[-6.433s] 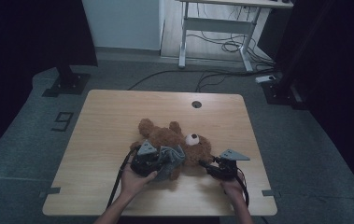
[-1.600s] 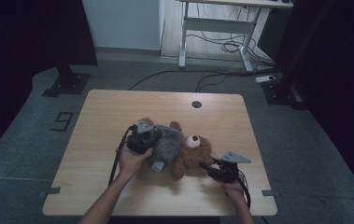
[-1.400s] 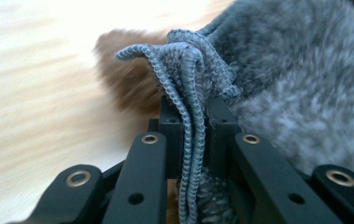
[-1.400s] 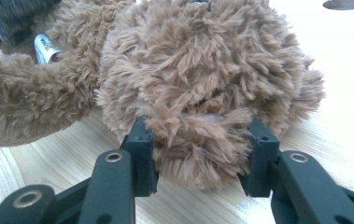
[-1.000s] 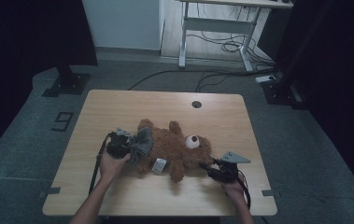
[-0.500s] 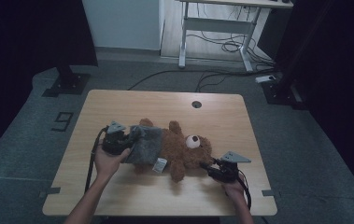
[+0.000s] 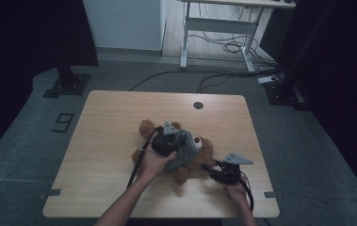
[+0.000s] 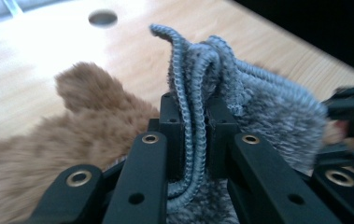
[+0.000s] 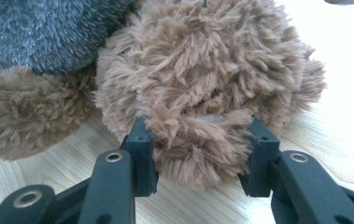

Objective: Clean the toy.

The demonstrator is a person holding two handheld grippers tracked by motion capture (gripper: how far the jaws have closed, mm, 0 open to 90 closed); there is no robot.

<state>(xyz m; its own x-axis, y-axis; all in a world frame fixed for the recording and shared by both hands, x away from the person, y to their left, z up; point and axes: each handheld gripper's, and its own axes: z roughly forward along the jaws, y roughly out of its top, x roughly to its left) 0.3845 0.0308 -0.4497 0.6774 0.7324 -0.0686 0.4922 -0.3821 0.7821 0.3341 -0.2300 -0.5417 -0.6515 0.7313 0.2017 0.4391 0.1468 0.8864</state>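
Observation:
A brown teddy bear (image 7: 146,128) lies in the middle of the wooden table (image 7: 105,117), its head toward the right. A grey fuzzy garment (image 7: 186,149) is draped over its body. My left gripper (image 7: 176,141) is over the bear, shut on the garment's ribbed hem (image 8: 189,93), which is bunched between the jaws. In the left gripper view, brown fur (image 8: 86,116) lies to the left and the grey garment (image 8: 272,112) to the right. My right gripper (image 7: 212,169) rests low at the bear's head, shut on a tuft of brown fur (image 9: 198,140). Grey cloth (image 9: 48,28) shows beyond it.
A round cable hole (image 7: 198,105) sits near the table's far edge. Beyond the table stand a white desk frame (image 7: 214,33) with cables on the floor and black stand bases (image 7: 68,84) at the left and right. The table's left half is bare wood.
My left gripper has swung right from the bear's left side, carrying the grey garment over the body toward the head. The right gripper has kept its hold and not moved.

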